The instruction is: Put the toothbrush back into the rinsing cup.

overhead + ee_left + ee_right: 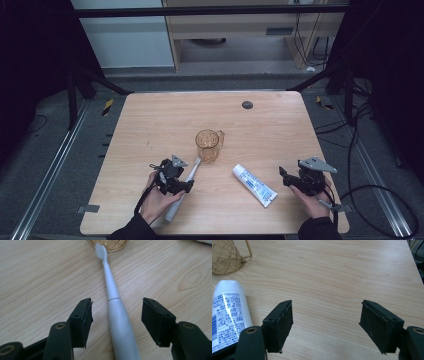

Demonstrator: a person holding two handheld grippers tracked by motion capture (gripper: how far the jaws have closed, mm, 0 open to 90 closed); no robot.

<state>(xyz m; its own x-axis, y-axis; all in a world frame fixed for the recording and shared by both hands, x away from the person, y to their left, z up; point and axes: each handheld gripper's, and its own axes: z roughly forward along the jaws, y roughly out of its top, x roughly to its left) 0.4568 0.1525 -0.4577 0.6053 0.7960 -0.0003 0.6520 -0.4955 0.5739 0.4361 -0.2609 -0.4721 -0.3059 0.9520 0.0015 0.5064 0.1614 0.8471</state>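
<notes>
Between the wide-spread fingers of the left gripper [116, 321] lies the toothbrush [117, 322], flat on the worktop [150, 125], not yet clamped; its bristles reach the cup [207, 145] just beyond. The right gripper [327, 325], near right, also stands wide and empty, the toothpaste tube [227, 312] just to its left. Judging by this, nothing is lifted yet.

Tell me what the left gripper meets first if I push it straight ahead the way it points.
The left gripper already straddles the electric toothbrush. Straight on, its open jaws would slide along the handle, then likely reach the amber glass cup by the bristles.
</notes>
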